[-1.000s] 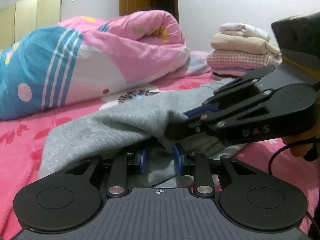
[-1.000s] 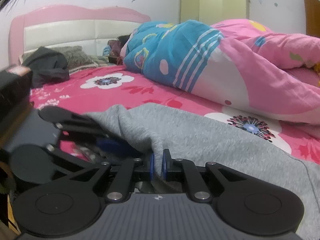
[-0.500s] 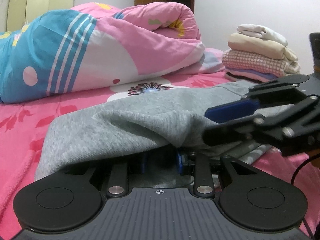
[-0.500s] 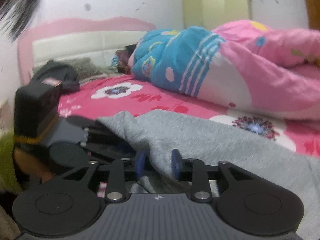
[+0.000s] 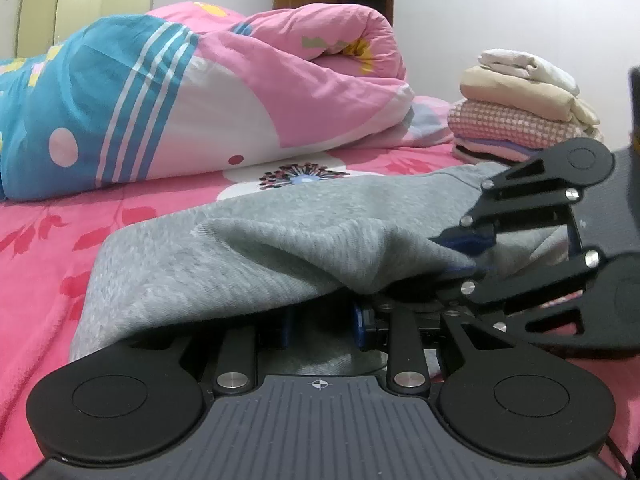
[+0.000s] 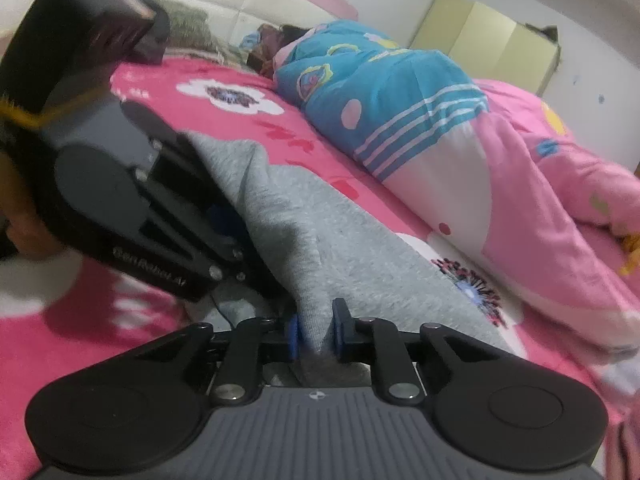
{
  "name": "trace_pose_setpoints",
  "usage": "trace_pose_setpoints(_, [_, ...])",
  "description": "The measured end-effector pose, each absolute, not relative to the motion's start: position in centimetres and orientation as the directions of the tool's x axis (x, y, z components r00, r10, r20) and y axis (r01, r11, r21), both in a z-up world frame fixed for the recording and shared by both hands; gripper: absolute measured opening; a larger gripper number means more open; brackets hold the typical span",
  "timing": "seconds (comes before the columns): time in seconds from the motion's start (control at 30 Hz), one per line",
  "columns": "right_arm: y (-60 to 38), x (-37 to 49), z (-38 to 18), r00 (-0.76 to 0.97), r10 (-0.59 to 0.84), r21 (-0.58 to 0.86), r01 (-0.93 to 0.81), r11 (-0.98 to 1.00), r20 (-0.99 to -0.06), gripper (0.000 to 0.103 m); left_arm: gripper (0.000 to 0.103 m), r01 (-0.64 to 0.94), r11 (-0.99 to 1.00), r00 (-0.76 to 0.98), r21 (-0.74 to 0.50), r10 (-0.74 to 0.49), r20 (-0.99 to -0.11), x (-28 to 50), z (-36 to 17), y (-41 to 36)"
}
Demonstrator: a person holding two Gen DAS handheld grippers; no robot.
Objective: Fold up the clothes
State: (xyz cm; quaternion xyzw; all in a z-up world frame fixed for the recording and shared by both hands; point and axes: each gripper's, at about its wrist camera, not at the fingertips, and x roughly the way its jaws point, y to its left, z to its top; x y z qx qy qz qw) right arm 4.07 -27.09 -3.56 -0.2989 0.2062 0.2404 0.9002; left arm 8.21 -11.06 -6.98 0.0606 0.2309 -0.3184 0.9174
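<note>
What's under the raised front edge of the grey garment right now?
Under the grey garment, the left tongs show blue pads partly shadowed; what lies deeper beneath is covered.

From my left cam: the grey sweatshirt (image 5: 248,256) is spread over the pink flowered bed (image 5: 44,248), and its near edge drapes right over my left tool (image 5: 322,326). Its blue pads (image 5: 362,326) are mostly buried under the fabric, with grey cloth bunched between them, so it looks pinched on the garment. My right tool (image 5: 466,254) comes in from the right, tilted, its blue tips clamped on a raised fold of the same sweatshirt. Behind that, a rolled pink-and-blue quilt (image 5: 192,100) lies across the bed, and a stack of folded clothes (image 5: 524,108) sits at the far right.
</note>
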Motion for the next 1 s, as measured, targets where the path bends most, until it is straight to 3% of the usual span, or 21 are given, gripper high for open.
trace_pose_setpoints(0.17, [-24.5,1.7,-5.5,0.899,0.162,-0.709,-0.422,0.565,-0.406,0.011,0.028,0.602,0.796,0.697,-0.061,-0.561,-0.447,8.2,-6.9,-10.3])
trace_pose_setpoints(0.3, [-22.0,-0.5,-9.4,0.964,0.061,-0.921,-0.266,0.284,-0.260,0.011,0.028,0.586,0.807,0.708,-0.077,-0.555,-0.437,8.1,-6.8,-9.6])
trace_pose_setpoints(0.43, [-21.6,-1.2,-12.2,0.980,0.044,-0.970,-0.199,0.141,-0.195,0.011,0.028,0.572,0.815,0.714,-0.099,-0.553,-0.430,7.8,-6.5,-8.4])
trace_pose_setpoints(0.63, [-21.8,-1.4,-12.2,0.984,0.041,-0.976,-0.178,0.125,-0.174,0.011,0.029,0.586,0.810,0.741,-0.007,-0.539,-0.401,4.9,-5.8,-6.7])
trace_pose_setpoints(0.77, [-21.9,-1.5,-12.3,0.985,0.050,-0.978,-0.170,0.119,-0.165,0.011,0.029,0.536,0.841,0.775,0.068,-0.459,-0.434,4.7,-6.3,-6.4])
trace_pose_setpoints(0.87, [-22.0,-1.5,-12.4,0.985,0.060,-0.980,-0.170,0.105,-0.164,0.011,0.028,0.481,0.875,0.778,0.064,-0.392,-0.491,6.0,-6.9,-6.2])
trace_pose_setpoints(1.0, [-22.1,-1.7,-12.7,0.983,0.083,-0.984,-0.167,0.068,-0.161,0.011,0.028,0.462,0.885,0.784,0.061,-0.376,-0.495,5.8,-6.8,-5.5])
